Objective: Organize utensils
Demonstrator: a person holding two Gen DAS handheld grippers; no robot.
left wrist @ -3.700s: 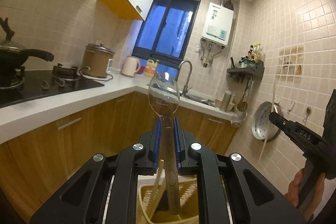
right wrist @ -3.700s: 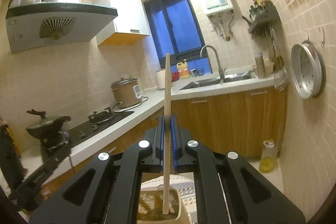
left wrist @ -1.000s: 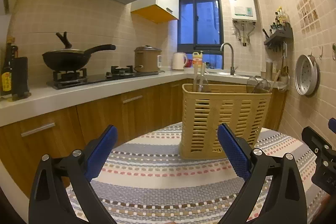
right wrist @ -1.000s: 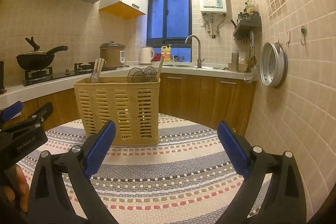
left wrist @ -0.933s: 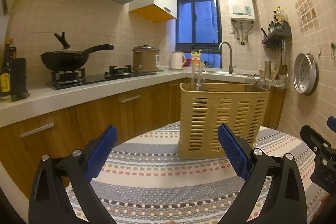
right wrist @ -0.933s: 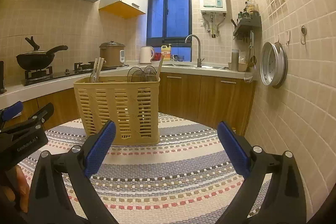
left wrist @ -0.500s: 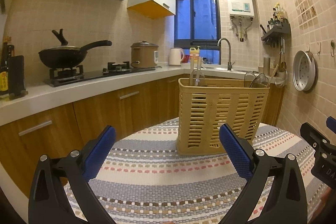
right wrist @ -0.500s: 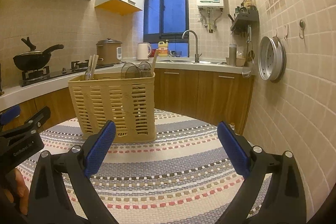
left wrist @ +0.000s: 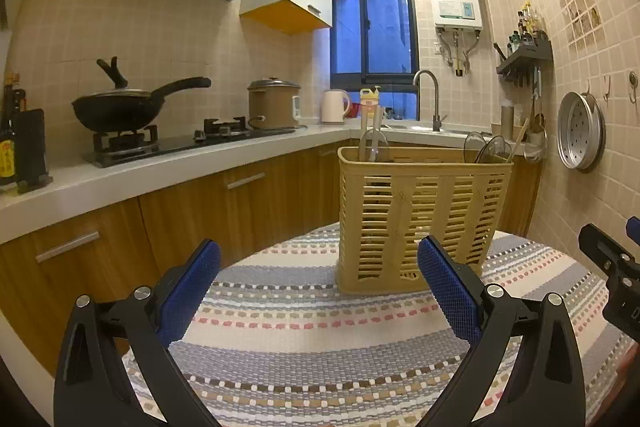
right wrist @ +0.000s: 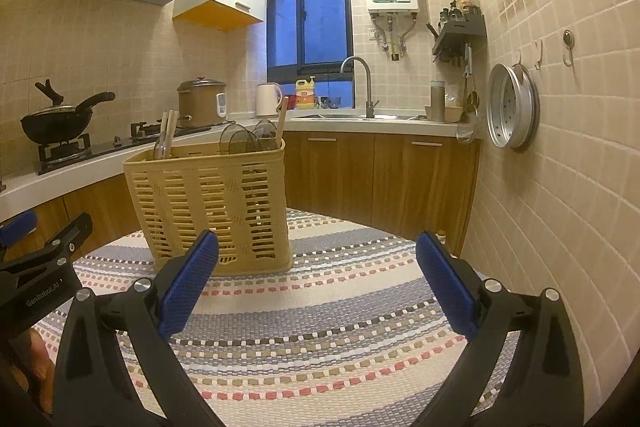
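Left gripper held low and level over striped woven mat, pointed at yellow slatted basket; blue-padded fingers spread wide, nothing held between. Right gripper held likewise, fingers spread wide, nothing gripped. Basket stood upright on mat, ahead of both grippers, untouched. Clear spoons seen upright at one end of basket, chopsticks at other. Exact compartments hidden by basket wall.
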